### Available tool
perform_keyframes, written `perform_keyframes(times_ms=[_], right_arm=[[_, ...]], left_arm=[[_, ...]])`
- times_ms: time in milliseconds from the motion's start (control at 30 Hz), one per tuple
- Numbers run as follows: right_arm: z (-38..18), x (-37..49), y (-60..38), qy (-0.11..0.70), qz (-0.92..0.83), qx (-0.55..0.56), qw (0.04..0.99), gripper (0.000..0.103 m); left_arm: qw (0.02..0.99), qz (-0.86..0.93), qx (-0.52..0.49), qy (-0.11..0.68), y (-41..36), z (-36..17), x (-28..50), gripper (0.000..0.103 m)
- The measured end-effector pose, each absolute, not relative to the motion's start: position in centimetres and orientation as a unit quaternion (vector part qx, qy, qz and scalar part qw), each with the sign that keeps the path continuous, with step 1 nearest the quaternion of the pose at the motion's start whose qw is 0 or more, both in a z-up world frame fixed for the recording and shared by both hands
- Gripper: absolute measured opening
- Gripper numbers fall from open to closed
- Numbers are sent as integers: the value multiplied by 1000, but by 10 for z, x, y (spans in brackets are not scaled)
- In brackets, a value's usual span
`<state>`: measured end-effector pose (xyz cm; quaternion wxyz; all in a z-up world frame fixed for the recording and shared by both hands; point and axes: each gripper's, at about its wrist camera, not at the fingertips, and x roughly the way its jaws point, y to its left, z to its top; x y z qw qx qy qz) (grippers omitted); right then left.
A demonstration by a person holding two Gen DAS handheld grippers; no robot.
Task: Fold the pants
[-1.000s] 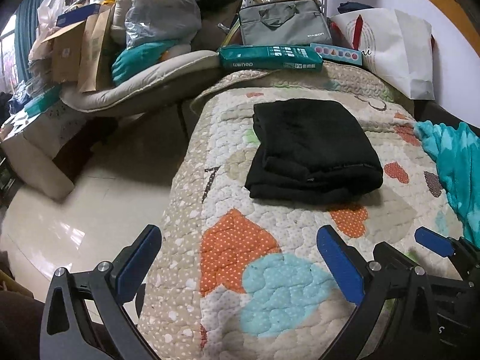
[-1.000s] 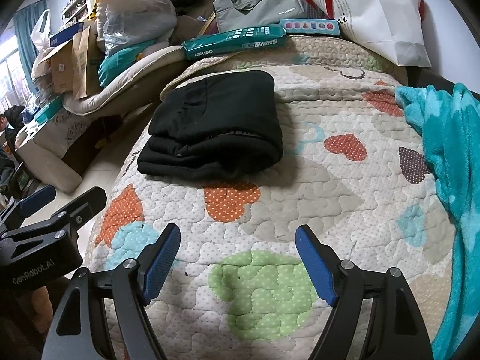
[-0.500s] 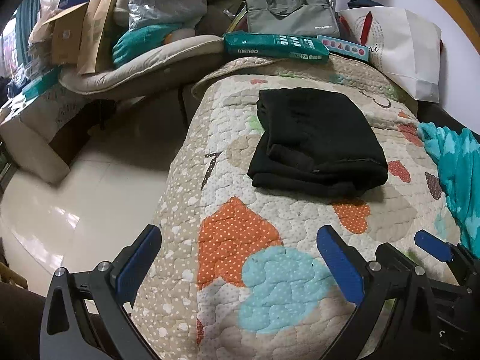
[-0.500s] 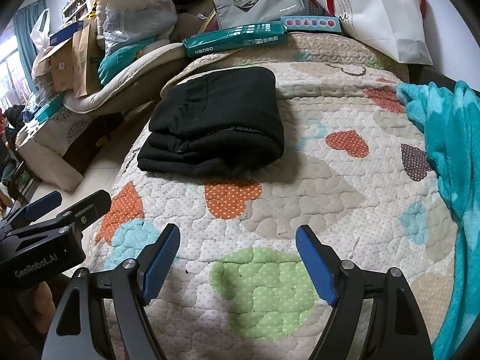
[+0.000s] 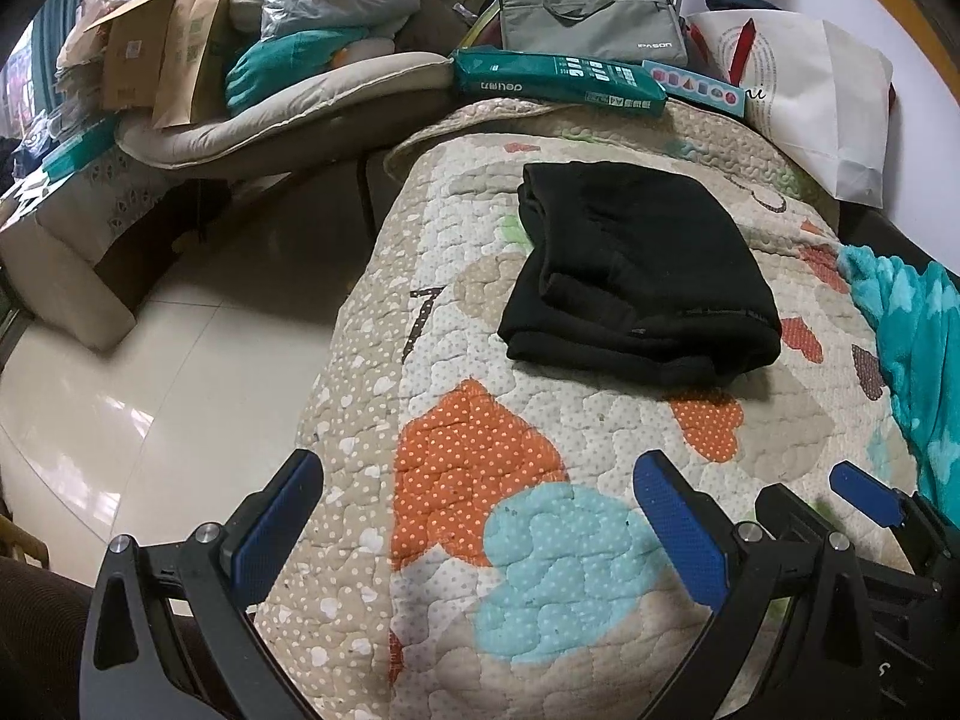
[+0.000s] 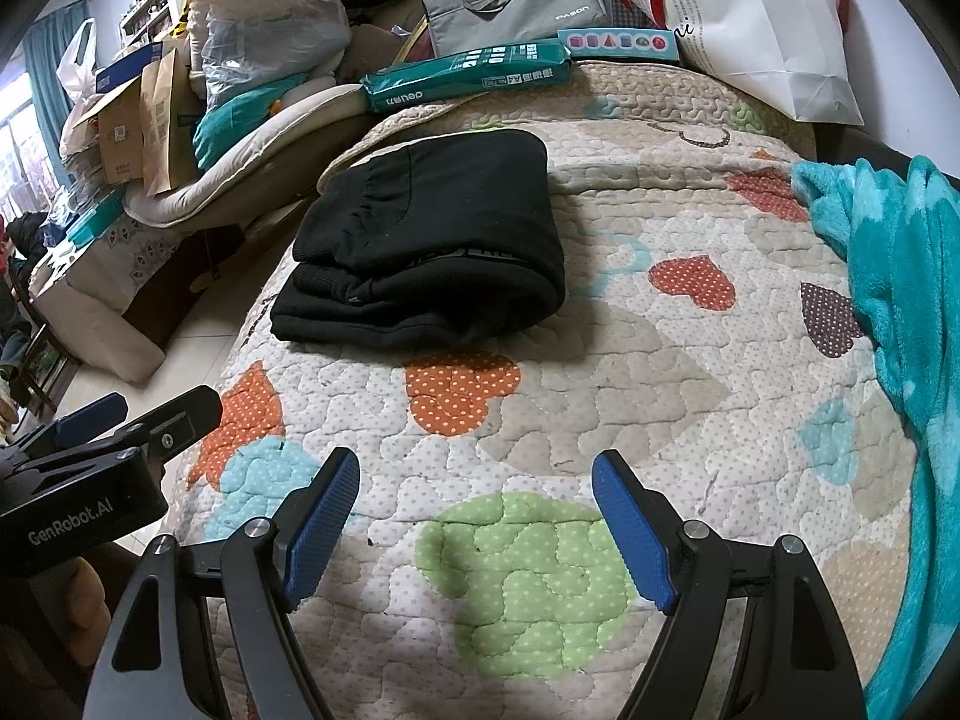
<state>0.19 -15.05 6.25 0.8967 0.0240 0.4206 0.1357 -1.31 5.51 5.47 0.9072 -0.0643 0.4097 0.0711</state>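
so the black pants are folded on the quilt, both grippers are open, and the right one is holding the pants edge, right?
Not quite. The right gripper holds nothing: in the right wrist view it hangs open over the quilt, well short of the folded black pants. The left gripper is open too, as you said.

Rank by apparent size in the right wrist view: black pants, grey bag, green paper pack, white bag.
1. Black pants
2. White bag, cut off by the frame
3. Grey bag and green paper pack: too close to rank
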Motion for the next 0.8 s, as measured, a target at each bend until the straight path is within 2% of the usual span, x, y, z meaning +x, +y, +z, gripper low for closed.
perform_keyframes(times_ms=[800], right_arm=[[61, 3, -154, 422, 132, 25, 896, 85]], left_arm=[[900, 72, -70, 425, 56, 48, -10, 103]])
